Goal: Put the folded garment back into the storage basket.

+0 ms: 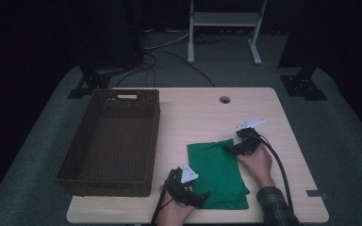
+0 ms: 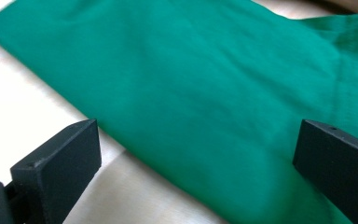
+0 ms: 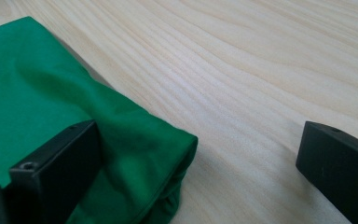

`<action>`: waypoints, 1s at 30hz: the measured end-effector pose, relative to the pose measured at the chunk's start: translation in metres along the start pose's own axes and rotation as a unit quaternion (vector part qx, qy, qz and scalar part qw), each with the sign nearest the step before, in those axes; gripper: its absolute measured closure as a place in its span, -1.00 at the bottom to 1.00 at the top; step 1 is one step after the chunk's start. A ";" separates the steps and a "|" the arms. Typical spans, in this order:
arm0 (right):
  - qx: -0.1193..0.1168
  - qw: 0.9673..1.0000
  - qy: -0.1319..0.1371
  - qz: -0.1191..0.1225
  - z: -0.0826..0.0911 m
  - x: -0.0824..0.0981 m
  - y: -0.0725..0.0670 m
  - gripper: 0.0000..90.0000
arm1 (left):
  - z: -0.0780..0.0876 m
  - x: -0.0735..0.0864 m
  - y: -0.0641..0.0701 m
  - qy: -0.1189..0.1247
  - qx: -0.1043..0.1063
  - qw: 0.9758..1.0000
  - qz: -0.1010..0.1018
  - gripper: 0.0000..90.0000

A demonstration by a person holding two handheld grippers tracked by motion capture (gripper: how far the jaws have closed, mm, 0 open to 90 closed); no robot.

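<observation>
Nearest us, our left tongs (image 1: 202,195) sit released at the near left edge of the folded green cloth (image 1: 217,172), one jaw over bare wood and the other over the fabric, as the left gripper view shows the cloth (image 2: 205,93) spanning the gap; the cloth lies flat on the pale wooden table (image 1: 193,117) between our two tongs; farther on, our right tongs (image 1: 228,148) also stand released at the cloth's far right corner (image 3: 135,154), one jaw on the fabric and one over wood; beyond and left of the left tongs sits the dark woven rectangular basket (image 1: 111,141).
</observation>
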State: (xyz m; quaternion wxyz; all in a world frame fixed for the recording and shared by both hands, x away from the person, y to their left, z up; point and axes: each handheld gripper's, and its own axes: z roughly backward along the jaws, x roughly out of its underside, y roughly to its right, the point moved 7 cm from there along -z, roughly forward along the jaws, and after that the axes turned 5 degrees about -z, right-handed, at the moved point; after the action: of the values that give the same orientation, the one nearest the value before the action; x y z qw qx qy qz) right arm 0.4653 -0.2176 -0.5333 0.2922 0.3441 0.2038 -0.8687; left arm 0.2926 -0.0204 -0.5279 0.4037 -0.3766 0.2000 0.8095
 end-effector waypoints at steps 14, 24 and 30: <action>0.000 1.000 0.000 0.000 0.000 0.000 0.000 -1.00 | -0.003 0.005 0.023 -0.034 -0.015 0.999 -0.018 -1.00; 0.001 1.000 0.000 -0.001 0.000 0.000 0.000 -1.00 | 0.000 0.005 0.025 -0.026 -0.017 0.999 -0.026 -0.79; 0.002 1.000 0.000 -0.002 0.000 0.000 -0.001 -1.00 | 0.005 0.002 0.025 -0.020 -0.005 1.000 -0.021 -0.04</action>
State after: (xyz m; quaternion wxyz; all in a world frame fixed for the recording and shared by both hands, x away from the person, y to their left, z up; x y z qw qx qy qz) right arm 0.4648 -0.2174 -0.5334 0.2898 0.3440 0.2027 -0.8698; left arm 0.2692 -0.0313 -0.5260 0.4224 -0.3667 0.1796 0.8092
